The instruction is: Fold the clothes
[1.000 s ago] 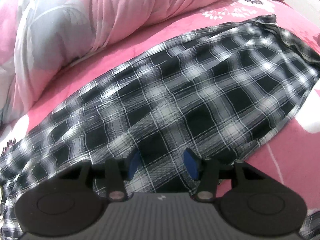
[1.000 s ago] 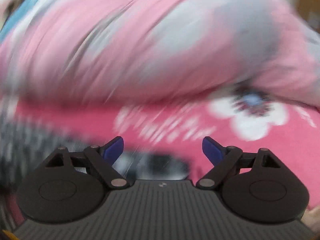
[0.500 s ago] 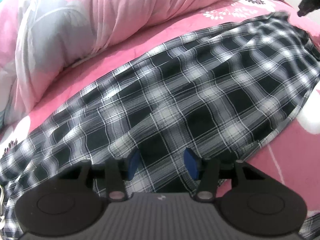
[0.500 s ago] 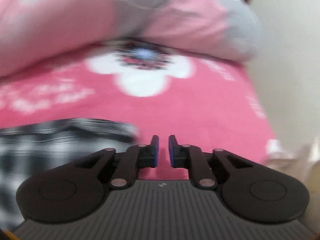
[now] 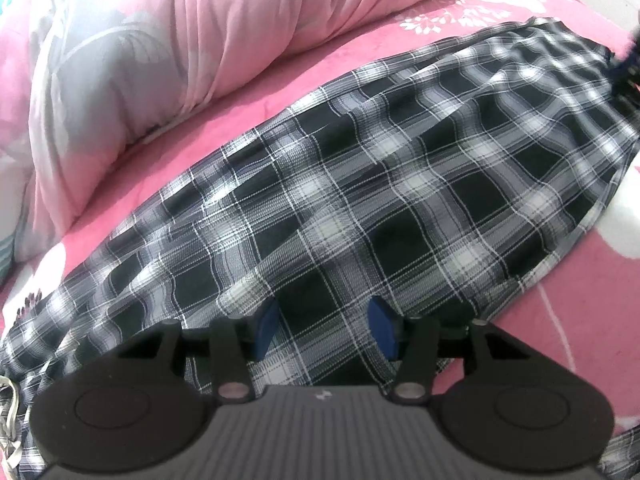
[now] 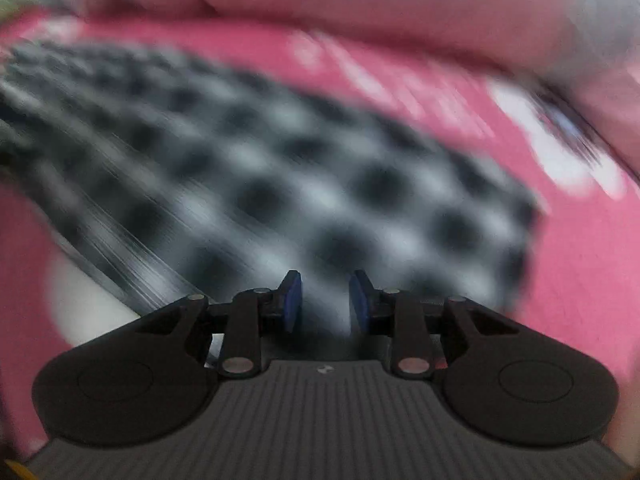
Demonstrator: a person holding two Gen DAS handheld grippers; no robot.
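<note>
**Plaid garment spread on the bed, both grippers parted above it**

Nearest the left wrist camera, the left gripper (image 5: 325,328) has its blue-padded jaws set a moderate way apart with nothing between them; the pads hang over the near edge of the plaid garment (image 5: 360,200). Whether they touch the cloth cannot be told. The garment, black, grey and white check, lies flat and stretched in a long band across the pink bedsheet (image 5: 240,120), running from the lower left corner up toward the upper right. A few soft wrinkles cross its upper half. At the lower left edge a pale drawstring (image 5: 10,420) shows beside the fabric. A white flower print on the sheet lies just beyond the garment's far end, and another white patch sits at its right edge.

In the right wrist view, heavily blurred, the right gripper (image 6: 325,300) has its jaws narrowly apart, empty, over the plaid garment (image 6: 300,184), which fills the middle of the picture on the pink bedsheet (image 6: 580,260).

Farthest back, a bunched pink and grey duvet (image 5: 200,32) lies along the bed behind the garment, well apart from both grippers.
</note>
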